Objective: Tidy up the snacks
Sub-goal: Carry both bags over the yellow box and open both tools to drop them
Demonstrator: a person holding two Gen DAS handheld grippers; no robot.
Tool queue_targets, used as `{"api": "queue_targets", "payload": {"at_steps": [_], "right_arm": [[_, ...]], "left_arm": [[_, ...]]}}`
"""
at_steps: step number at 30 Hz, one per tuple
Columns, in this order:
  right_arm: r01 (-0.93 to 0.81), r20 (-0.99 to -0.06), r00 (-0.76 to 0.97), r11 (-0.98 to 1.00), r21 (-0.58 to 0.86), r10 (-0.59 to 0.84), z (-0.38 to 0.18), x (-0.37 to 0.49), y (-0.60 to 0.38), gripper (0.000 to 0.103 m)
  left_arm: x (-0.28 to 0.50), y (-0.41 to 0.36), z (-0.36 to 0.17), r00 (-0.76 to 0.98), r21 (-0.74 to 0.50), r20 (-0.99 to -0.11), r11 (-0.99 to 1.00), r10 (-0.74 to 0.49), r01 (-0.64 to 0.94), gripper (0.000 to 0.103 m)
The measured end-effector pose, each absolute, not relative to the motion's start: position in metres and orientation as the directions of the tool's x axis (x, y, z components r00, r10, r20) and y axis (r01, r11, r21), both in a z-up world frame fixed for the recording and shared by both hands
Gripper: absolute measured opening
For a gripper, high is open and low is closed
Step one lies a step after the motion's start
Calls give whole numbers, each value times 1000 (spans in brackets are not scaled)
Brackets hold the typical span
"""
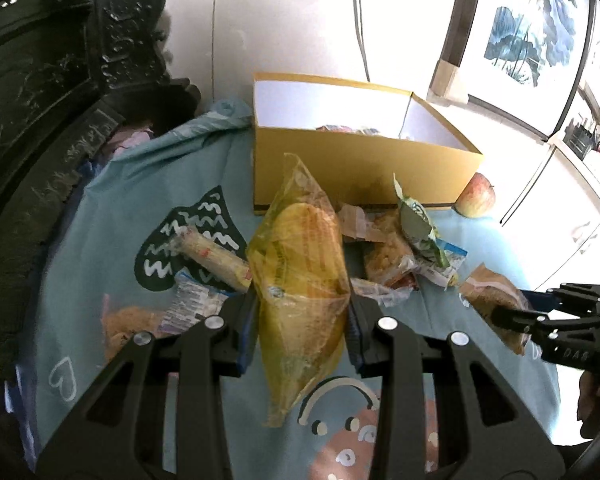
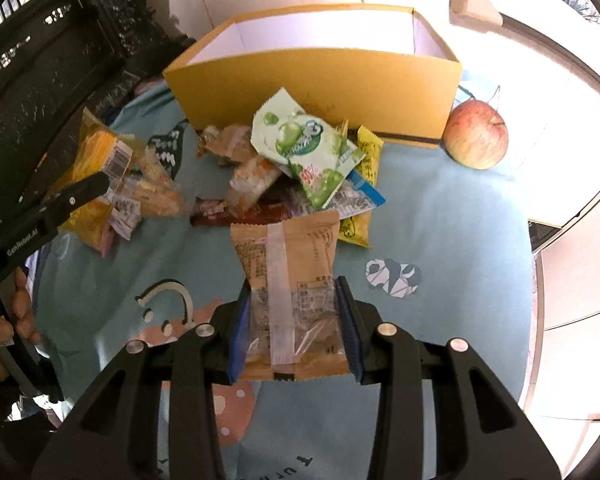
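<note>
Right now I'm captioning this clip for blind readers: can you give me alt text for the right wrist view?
The right tongs grip a brown snack packet above a light blue tablecloth. Beyond lie a pile of wrapped snacks topped by a green packet, an open yellow box and an apple beside it. The left tongs enter at the left edge.

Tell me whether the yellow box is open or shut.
Open. The yellow box has no lid on top; its white inner walls show in both wrist views, and a few packets lie at its bottom.
</note>
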State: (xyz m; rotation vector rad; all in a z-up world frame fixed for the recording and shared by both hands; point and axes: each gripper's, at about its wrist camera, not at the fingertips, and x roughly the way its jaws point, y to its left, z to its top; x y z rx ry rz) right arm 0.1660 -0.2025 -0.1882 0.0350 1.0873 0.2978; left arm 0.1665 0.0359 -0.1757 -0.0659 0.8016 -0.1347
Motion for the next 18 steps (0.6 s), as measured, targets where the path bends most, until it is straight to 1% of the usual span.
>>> {"api": "queue_targets", "payload": {"at_steps": [4,11,18], "right_arm": [[-211,-855,448,960,185,263,-178,164,-207,39],[-215,-840,467,957,194,276,-167,163,-206,39],[-220,-798,534,957,189,280,-132,173,-209,40]], "left_arm": [[164,38,-167,692,-110,-707,989,-148,100,36],[161,27,-139,734,-91,-658,985,-168,144,36],[162,9,-123,752,-60,-636,982,-175,178,36]]}}
